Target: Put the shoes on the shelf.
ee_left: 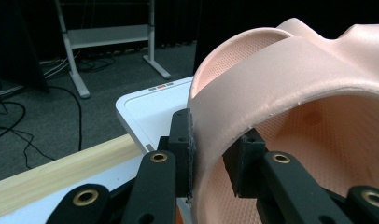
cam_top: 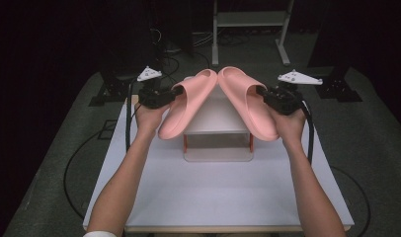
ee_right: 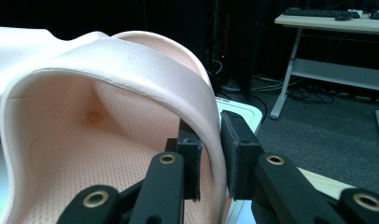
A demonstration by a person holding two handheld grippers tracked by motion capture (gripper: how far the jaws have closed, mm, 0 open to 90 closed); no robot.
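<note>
Smooth moulded pink foam slippers

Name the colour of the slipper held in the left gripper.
Pale pink slipper; clearest in the high view.

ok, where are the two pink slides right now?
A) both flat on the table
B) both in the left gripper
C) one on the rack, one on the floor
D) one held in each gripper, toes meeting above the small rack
D: the left gripper clamps the strap of the left slide, the right gripper clamps the right slide, and their toes touch over the rack.
</note>
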